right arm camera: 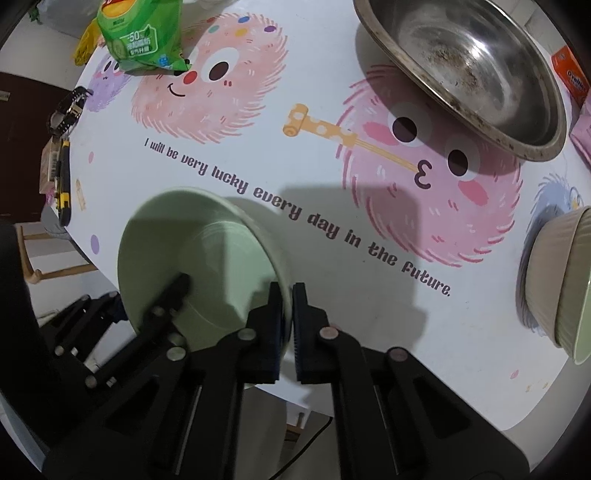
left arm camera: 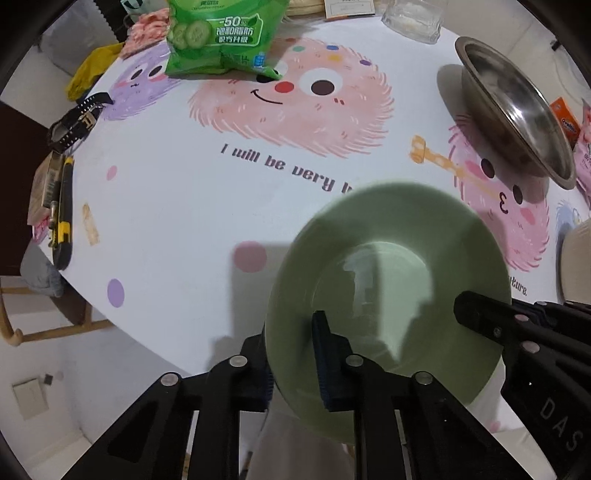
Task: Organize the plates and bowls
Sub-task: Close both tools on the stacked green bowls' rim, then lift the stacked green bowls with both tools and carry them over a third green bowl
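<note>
The green bowl [left arm camera: 388,280] sits at the near edge of the round table [left arm camera: 177,206], part of it overhanging the rim toward the cameras, and it is gripped from two sides. The left gripper [left arm camera: 291,354] is clamped on the bowl's near-left rim, one finger inside the bowl and the other outside against the wall. The right gripper [right arm camera: 288,325] is clamped on the opposite rim, its pads pinching the thin wall with almost no gap between them (each gripper also shows at the edge of the other's view). Both point steeply down at the tabletop. A steel basin [right arm camera: 476,70], stained inside, stands well apart at the far right. A ribbed beige bowl [right arm camera: 554,280] stands at the right edge of the table. A green snack bag [left arm camera: 221,33] lies at the far side, on the pink printed tablecloth figure. A black watch [left arm camera: 75,122] and a yellow-handled knife [left arm camera: 62,218] lie along the left edge.
</note>
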A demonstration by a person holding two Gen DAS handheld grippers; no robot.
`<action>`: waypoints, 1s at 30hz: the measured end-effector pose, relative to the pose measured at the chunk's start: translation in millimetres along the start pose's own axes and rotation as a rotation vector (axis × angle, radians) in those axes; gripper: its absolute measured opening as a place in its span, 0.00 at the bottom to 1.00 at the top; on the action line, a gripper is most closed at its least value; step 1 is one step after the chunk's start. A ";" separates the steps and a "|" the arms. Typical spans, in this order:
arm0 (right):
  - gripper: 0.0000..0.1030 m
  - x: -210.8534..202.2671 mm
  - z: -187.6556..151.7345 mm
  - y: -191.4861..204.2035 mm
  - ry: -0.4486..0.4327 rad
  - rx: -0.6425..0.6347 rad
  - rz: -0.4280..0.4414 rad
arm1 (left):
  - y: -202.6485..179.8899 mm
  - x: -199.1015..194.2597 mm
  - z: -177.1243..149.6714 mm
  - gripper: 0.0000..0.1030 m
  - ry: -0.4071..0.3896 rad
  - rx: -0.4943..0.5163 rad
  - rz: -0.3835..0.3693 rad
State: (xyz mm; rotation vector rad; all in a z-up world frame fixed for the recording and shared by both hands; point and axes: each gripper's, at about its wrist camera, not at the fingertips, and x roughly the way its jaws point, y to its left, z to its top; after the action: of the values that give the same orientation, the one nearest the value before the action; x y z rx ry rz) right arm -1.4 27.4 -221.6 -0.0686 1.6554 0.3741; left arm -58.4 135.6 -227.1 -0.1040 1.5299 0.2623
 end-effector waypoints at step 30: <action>0.06 -37.7 -3.7 -43.9 -0.104 0.077 0.032 | -55.6 -42.1 31.4 0.13 -0.083 0.130 -0.015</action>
State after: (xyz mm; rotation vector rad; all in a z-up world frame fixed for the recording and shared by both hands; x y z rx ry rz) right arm 11.3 -21.6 -193.4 0.0344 1.5675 0.3322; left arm -15.7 84.7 -189.2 -0.0012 1.4587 0.1527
